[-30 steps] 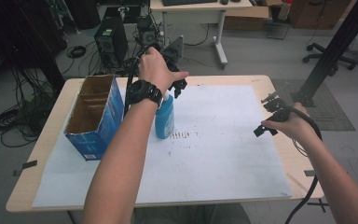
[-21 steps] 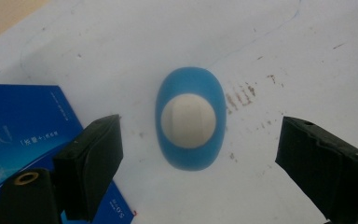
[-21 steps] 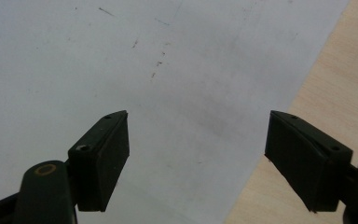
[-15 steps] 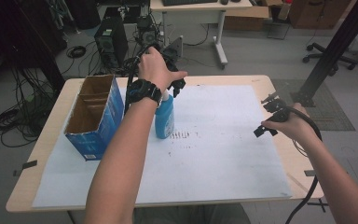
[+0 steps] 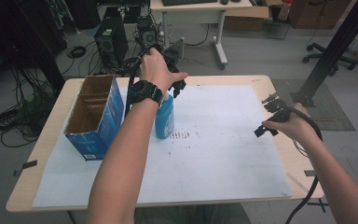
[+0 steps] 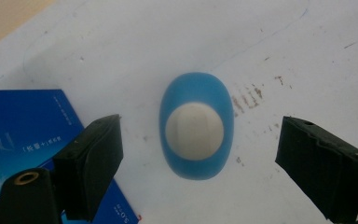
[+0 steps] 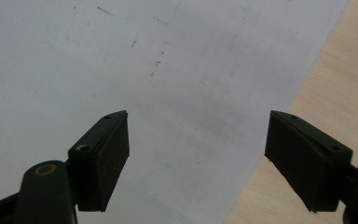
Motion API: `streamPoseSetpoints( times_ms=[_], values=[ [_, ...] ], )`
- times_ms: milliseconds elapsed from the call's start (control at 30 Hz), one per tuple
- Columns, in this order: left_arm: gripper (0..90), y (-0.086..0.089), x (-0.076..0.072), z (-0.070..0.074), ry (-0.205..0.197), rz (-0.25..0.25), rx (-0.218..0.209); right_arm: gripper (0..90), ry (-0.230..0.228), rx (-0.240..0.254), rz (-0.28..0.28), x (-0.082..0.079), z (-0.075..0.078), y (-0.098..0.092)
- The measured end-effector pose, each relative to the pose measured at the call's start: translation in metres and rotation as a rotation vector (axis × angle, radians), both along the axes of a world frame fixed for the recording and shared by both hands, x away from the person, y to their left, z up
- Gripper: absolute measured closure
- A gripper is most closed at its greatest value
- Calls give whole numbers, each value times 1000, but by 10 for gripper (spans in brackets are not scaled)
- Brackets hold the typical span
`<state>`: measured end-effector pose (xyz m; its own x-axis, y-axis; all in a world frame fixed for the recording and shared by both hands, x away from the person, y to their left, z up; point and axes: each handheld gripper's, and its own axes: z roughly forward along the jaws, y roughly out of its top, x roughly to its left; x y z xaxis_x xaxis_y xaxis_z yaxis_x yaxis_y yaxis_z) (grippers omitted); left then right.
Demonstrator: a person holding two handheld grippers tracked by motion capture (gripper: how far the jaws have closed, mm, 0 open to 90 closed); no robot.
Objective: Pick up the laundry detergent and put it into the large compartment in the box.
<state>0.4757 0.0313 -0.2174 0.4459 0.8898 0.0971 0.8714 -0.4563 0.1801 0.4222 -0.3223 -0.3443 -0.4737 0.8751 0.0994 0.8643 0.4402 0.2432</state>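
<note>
Upright on the white sheet [image 5: 223, 140] just beside the box [image 5: 95, 116], the blue bottle [image 6: 196, 125] sits below the left gripper [image 6: 198, 154], jaws wide apart and clear of it, so the pick-up looks unstarted: lower, then close; the right gripper [image 7: 196, 154] idles open.

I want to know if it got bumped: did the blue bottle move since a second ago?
No. In the high view the blue bottle stands at the same spot beside the open blue cardboard box, next to the brown marks on the white paper.
</note>
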Motion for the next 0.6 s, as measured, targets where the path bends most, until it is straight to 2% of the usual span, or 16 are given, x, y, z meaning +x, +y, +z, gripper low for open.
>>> streamPoseSetpoints(
  times_ms=[300, 600],
  values=[
    [154, -2, 2, -6, 7, -15, 18, 217, 1, 1, -1, -1, -1, -2],
    [159, 2, 3, -16, 10, -7, 11, 217, -1, 3, -2, -2, -1, -3]
  ],
)
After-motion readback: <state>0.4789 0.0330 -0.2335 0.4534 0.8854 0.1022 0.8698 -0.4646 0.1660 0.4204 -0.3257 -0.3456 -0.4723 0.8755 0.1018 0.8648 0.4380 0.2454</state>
